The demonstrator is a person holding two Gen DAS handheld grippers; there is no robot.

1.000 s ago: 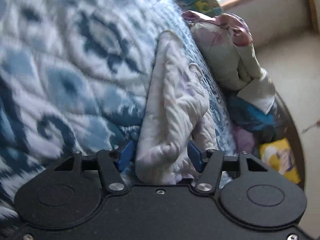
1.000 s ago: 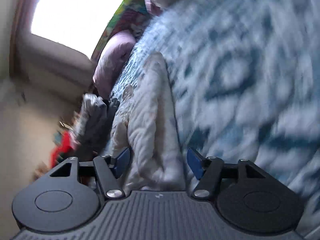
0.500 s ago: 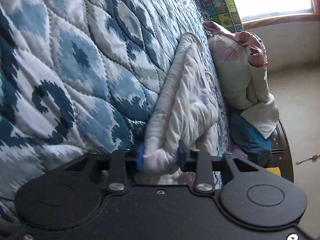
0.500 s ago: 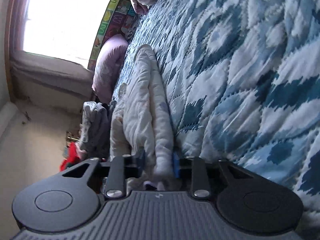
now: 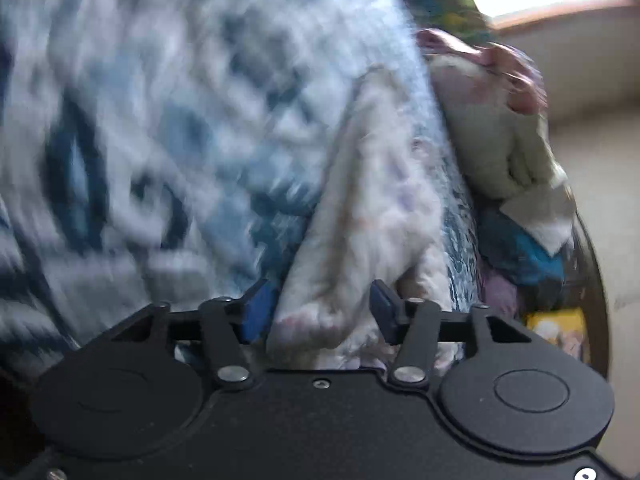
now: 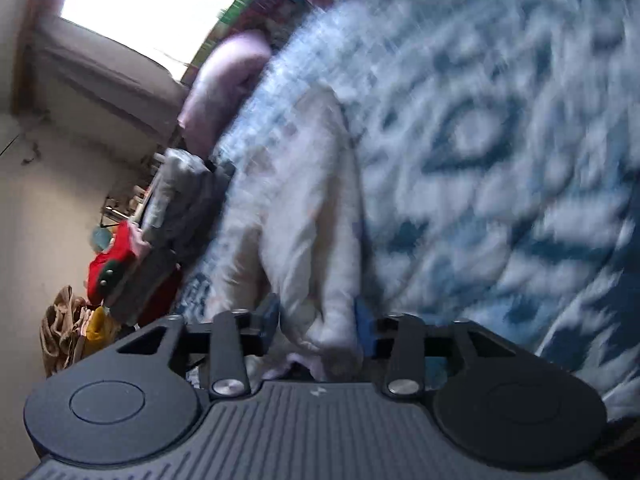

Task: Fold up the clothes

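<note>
The cream, pastel-printed fleece garment (image 5: 360, 216) lies bunched in a long roll on the bed, over the blue-and-white patterned quilt (image 5: 168, 128), close to the bed's side edge. Both views are blurred.

In the left wrist view the left tongs (image 5: 318, 312) stand open, their blue pads on either side of the near end of the garment, with a gap showing at each pad. Beyond the bed's edge a heap of pale clothes with a pink piece on top (image 5: 500, 128) rests in a dark round basket (image 5: 596, 280), above some blue fabric and a yellow item.

In the right wrist view the right tongs (image 6: 316, 320) are parted too, straddling the other end of the same roll; the right-hand pad sits against the fabric, the left-hand pad just beside it. Off the bed's edge lie a lilac pillow (image 6: 224, 92), grey folded clothes (image 6: 180, 200) and a red item (image 6: 112, 264), with a bright window (image 6: 152, 4) behind
</note>
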